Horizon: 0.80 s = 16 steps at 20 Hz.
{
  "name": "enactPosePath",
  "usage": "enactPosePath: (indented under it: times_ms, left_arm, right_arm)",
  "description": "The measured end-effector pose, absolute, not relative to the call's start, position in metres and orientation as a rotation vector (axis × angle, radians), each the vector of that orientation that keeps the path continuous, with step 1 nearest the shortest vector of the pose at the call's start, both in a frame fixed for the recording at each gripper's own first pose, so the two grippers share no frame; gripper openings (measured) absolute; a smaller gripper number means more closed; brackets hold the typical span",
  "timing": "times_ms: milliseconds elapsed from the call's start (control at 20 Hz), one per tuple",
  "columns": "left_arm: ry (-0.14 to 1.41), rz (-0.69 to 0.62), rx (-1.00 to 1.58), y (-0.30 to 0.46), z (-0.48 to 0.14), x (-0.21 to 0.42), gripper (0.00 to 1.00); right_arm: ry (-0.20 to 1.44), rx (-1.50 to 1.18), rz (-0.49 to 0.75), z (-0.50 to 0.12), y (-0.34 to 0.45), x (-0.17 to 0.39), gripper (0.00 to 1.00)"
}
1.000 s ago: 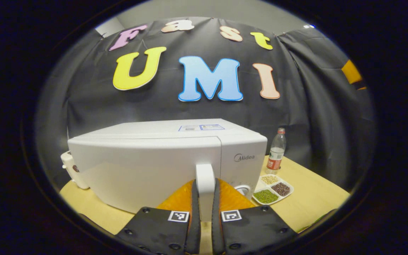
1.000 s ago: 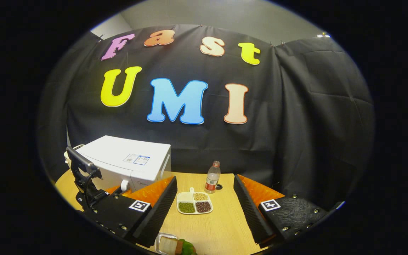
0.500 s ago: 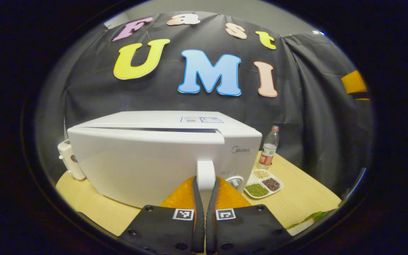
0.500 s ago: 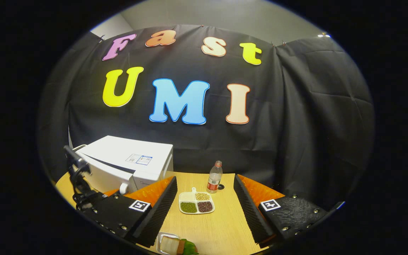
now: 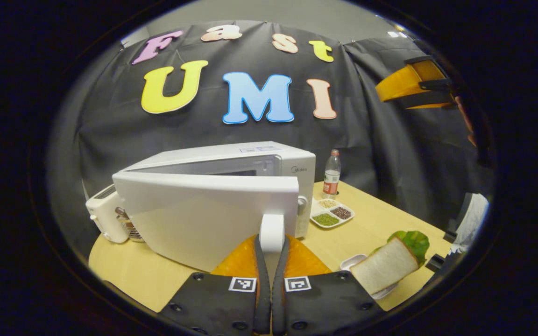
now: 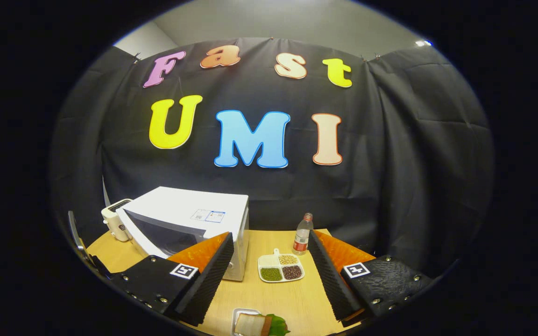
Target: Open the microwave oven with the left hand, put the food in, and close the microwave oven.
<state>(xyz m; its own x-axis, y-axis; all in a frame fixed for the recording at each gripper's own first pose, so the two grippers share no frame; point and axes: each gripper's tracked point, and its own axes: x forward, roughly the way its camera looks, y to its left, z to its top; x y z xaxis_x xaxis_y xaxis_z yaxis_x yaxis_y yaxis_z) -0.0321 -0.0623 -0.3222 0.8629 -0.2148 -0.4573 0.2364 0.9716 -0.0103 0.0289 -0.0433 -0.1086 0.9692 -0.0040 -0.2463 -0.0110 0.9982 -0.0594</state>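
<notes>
Fingers of the left gripper (image 5: 266,261) are seen in the left gripper view pressed together on the white handle (image 5: 272,232) of the microwave door (image 5: 203,210), which stands partly swung out from the microwave oven (image 5: 269,161). The door is judged rigid and hinged at its far side, so it is best taken by the handle and drawn along an arc. The sandwich (image 5: 385,265) lies in a small tray (image 5: 352,262) on the table (image 5: 381,224), to the right.

In the right gripper view, the right gripper (image 6: 271,275) is held wide apart and empty above the table, with the sandwich (image 6: 259,325) just below it. The bread is judged soft and light, so the tray is probably the safer hold.
</notes>
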Motion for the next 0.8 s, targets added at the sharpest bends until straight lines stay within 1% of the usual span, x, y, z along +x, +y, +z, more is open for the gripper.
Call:
enactPosePath:
  times_ms: [100, 300, 350, 400, 600, 650, 700, 800]
  left_arm:
    - [0.482, -0.247, 0.063, -0.042, -0.316, -0.062, 0.1]
    - [0.499, -0.247, 0.098, 0.005, -0.308, -0.112, 0.08]
    - [0.501, -0.243, 0.106, 0.02, -0.307, -0.121, 0.1]
    - [0.503, -0.239, 0.115, 0.031, -0.305, -0.129, 0.08]
    - [0.51, -0.234, 0.138, 0.067, -0.303, -0.154, 0.08]
    - [0.512, -0.235, 0.142, 0.076, -0.303, -0.159, 0.1]
    - [0.514, -0.235, 0.151, 0.085, -0.302, -0.162, 0.08]
    - [0.519, -0.23, 0.158, 0.107, -0.302, -0.171, 0.08]
  right_arm:
    - [0.245, -0.052, 0.013, -0.108, -0.03, 0.021, 0.97]
    - [0.244, -0.04, 0.034, -0.109, -0.001, 0.004, 0.97]
    - [0.245, -0.041, 0.04, -0.111, 0.006, 0.0, 0.97]
    - [0.246, -0.042, 0.047, -0.112, 0.014, -0.002, 0.97]
    - [0.249, -0.03, 0.078, -0.112, 0.044, -0.013, 0.97]
    - [0.249, -0.027, 0.086, -0.112, 0.052, -0.014, 0.97]
    - [0.249, -0.027, 0.094, -0.112, 0.06, -0.015, 0.97]
    - [0.249, -0.031, 0.108, -0.113, 0.074, -0.018, 0.97]
